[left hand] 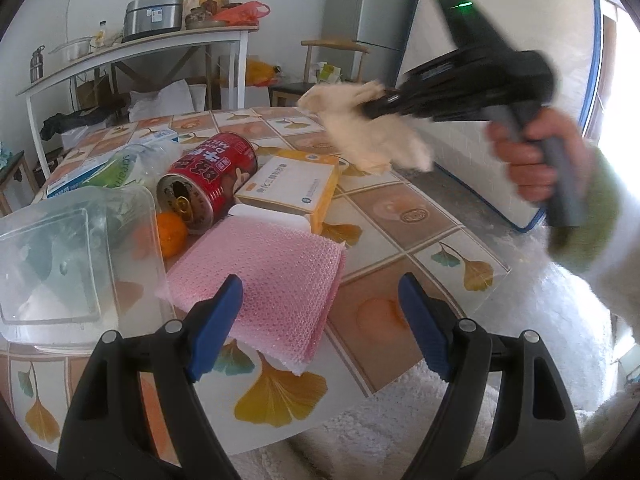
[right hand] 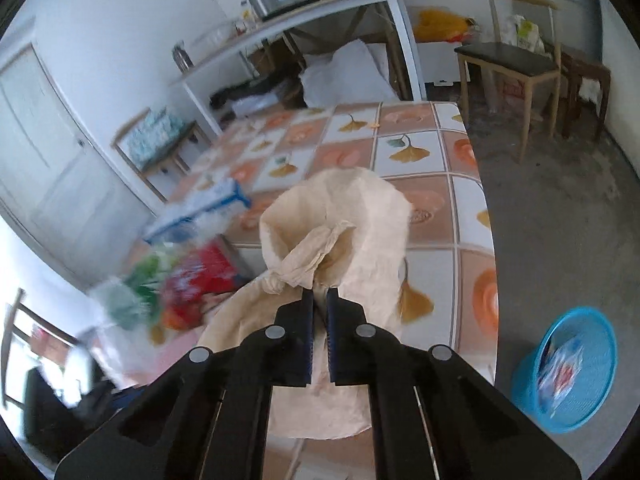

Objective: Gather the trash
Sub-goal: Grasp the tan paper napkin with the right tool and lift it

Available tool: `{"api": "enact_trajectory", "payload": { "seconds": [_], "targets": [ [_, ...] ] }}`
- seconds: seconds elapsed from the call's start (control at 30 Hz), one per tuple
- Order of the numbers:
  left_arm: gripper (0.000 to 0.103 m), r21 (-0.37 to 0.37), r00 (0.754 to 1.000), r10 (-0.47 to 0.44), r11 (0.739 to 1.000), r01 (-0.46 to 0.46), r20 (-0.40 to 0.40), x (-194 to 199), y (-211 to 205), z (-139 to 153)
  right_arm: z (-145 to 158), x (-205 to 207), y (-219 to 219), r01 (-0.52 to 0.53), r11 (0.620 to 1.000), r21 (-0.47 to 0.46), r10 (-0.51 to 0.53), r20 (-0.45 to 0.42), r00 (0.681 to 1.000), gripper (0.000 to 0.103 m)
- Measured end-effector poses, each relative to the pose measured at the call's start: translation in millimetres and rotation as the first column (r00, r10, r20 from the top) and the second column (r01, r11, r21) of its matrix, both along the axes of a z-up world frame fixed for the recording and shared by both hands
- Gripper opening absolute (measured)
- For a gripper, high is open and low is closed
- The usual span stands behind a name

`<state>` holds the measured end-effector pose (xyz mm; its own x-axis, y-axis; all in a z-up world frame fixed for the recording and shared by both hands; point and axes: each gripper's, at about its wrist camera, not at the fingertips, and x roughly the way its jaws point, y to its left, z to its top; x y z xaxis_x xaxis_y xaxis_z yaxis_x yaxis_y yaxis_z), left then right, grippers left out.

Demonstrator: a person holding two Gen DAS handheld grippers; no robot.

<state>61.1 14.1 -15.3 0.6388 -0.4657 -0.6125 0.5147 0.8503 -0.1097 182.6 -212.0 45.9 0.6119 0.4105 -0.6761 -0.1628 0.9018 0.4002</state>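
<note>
Cluttered leaf-patterned table (right hand: 420, 152), blue basket (right hand: 568, 368) on floor beside it: right gripper (right hand: 319, 300) pinched tight on crumpled beige tissue (right hand: 360, 220) above tabletop, left gripper (left hand: 320, 312) wide, empty; best keep the pinch firm, swing over basket before releasing.

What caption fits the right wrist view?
Right hand-held gripper lifts crumpled beige tissue above tiled table.
</note>
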Motion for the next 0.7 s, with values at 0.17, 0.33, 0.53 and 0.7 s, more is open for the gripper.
{"api": "enact_trajectory", "payload": {
  "seconds": [0.17,0.33,0.53,0.7],
  "targets": [
    [0.076,0.007,1.0,-0.01,1.0,0.01,0.015,-5,-1,-1,10,-46,-14,-0.062,0.97,0.234,0.085,-0.09,0.992,0.006],
    [0.076,0.015,1.0,-0.015,1.0,0.014,0.027,-9,0,-2,-23,-65,-31,-0.031,0.845,0.534,0.199,-0.26,0.945,0.006],
    [0.076,0.014,1.0,-0.023,1.0,0.023,0.02,-13,2,-3,-63,-55,-48,0.123,0.905,0.406,0.056,-0.401,0.914,0.006],
    [0.076,0.008,1.0,-0.011,1.0,0.011,0.013,-11,5,-1,-62,-35,-23,0.103,0.98,0.168,-0.036,-0.362,0.932,0.007]
  ]
}}
